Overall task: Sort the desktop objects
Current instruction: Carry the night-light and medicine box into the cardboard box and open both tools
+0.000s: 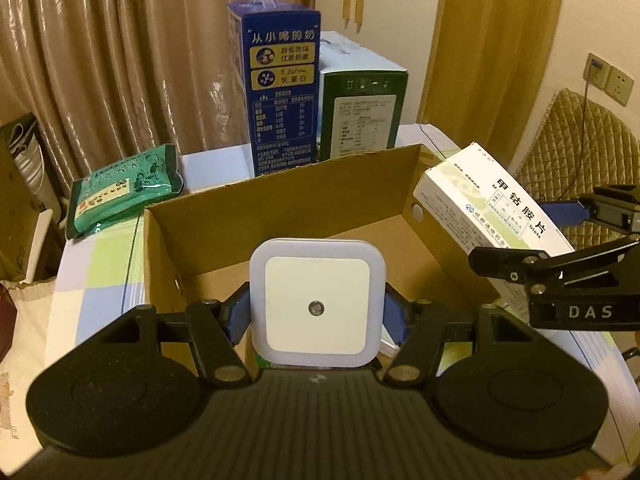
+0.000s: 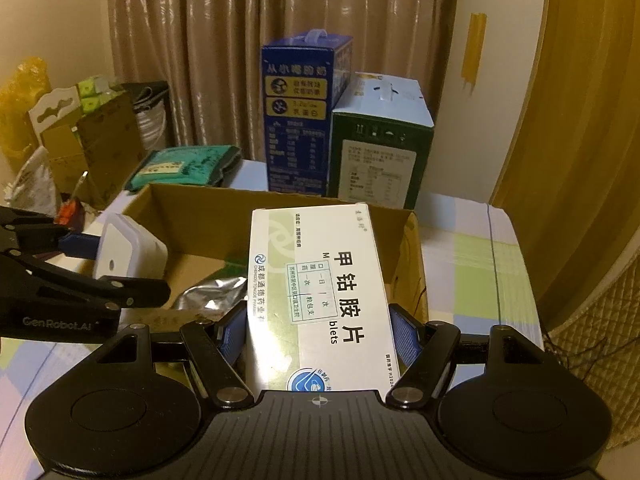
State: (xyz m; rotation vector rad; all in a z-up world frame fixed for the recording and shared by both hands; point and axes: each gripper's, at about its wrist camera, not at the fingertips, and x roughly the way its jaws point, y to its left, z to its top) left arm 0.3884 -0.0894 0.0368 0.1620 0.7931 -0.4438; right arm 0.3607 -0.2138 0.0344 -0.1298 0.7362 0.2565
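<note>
While both grippers hang over the open cardboard box, each one pinches an item:

Left gripper [image 1: 317, 312]: its blue pads press the two sides of a white square night light [image 1: 317, 306], low in the middle of the left wrist view; the light's flat face with a small round sensor faces the camera.

Right gripper [image 2: 318, 330]: its blue pads clamp the long sides of a white medicine box [image 2: 320, 296] with large black print, in the centre of the right wrist view, tilted over the cardboard box.

Cardboard box [image 1: 280, 200]: brown, open-topped, in the middle of both views; a silver foil pack [image 2: 212, 294] lies inside, seen in the right wrist view.

Table [image 1: 104, 264]: covered by a checked cloth in pale blue, green and white; the cardboard box stands on it.

Blue carton [image 1: 280, 92]: tall, upright, behind the cardboard box, upper middle of the frame.

Green carton [image 1: 362, 116]: shorter, just right of the blue one, seemingly touching it.

Green packet [image 1: 124, 192]: lies flat at the left of the frame, beside the cardboard box's far left corner.

Curtain [image 1: 120, 52]: beige, folded, behind everything.
</note>
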